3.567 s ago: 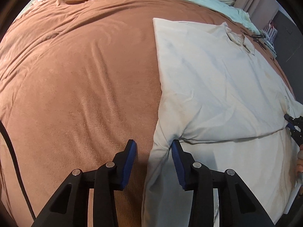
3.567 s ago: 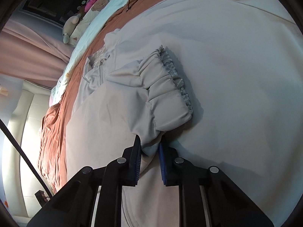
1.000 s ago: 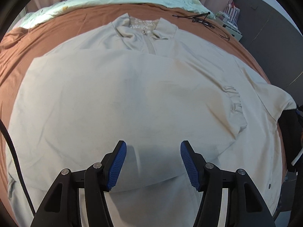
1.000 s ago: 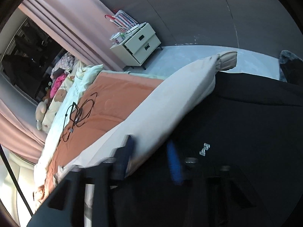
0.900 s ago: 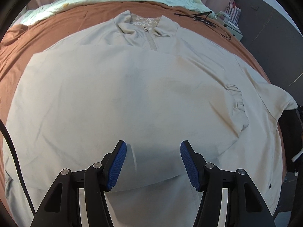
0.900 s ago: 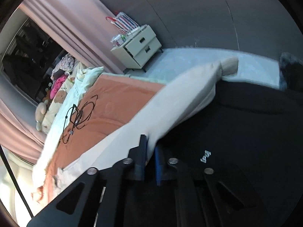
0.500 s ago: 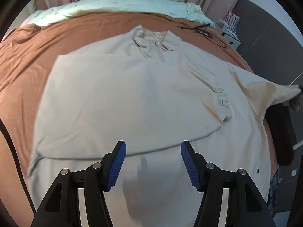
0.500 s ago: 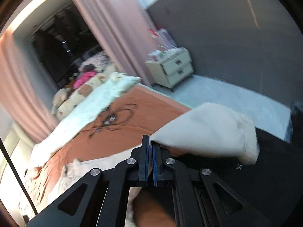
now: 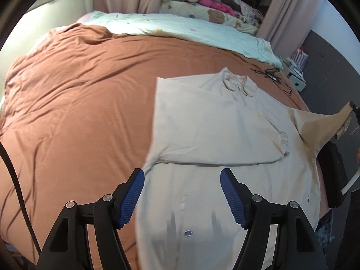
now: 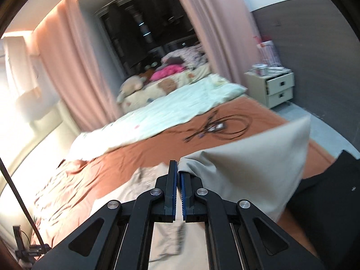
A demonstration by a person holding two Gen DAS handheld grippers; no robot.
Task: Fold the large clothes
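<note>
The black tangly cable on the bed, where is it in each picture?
Left wrist view: black cable lies upper right on the brown cover, beyond the shirt's collar.
Right wrist view: black cable lies at centre, slightly right.
Shared landmark: pale green quilt.

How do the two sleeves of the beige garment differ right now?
The folded sleeve lies flat across the garment's chest, gathered cuff resting on the body; the lifted sleeve is pulled up off the bed. The right claw is shut on the lifted sleeve; the open left claw hovers short of the folded sleeve. Both are the same beige cloth.
</note>
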